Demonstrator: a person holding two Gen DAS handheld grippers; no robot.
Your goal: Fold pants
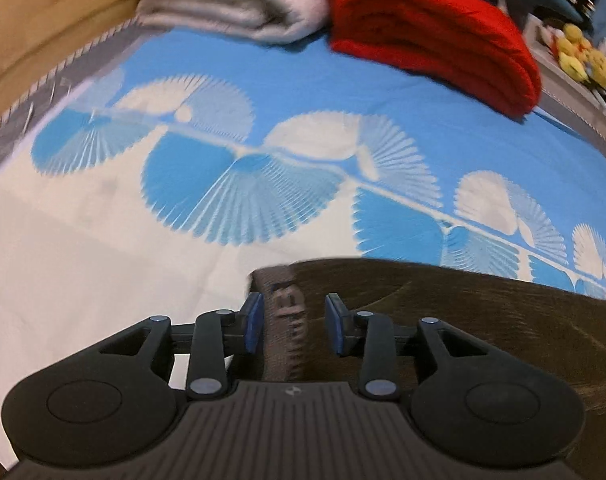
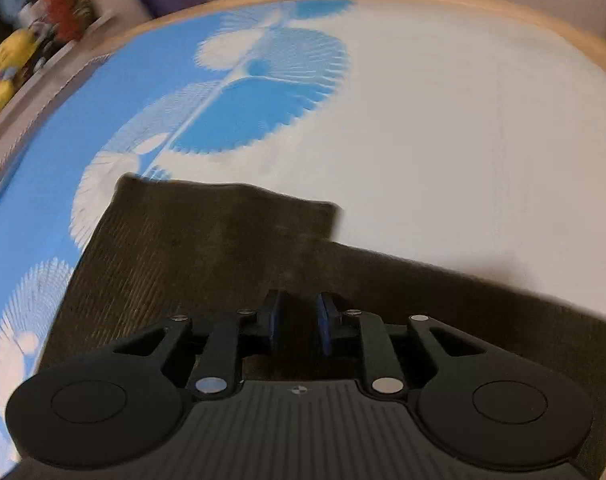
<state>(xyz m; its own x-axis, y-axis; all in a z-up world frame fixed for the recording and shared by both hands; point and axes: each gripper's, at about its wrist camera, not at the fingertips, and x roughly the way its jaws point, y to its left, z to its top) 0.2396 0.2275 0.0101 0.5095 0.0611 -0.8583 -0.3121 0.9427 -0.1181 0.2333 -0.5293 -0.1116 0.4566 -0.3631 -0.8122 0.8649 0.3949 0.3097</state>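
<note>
Dark ribbed corduroy pants [image 2: 207,248], folded flat on blue-and-white fan-print sheet [image 1: 303,80]. Beyond pants: red folded blanket [image 1: 435,36]. Left gripper [image 1: 293,322] spread astride the waistband; right gripper [image 2: 297,324] slightly parted, gripping nothing.

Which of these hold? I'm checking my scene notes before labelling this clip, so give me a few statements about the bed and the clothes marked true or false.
1. The pants are dark brown. True.
2. A folded red blanket lies at the far side of the bed. True.
3. The bedsheet is plain green. False: it is blue and white with a fan pattern.
4. The left tool is clamped shut on the red blanket. False: its jaws stand apart over the pants' waistband.
5. The pants hang from a hanger. False: they lie on the bedsheet.
</note>
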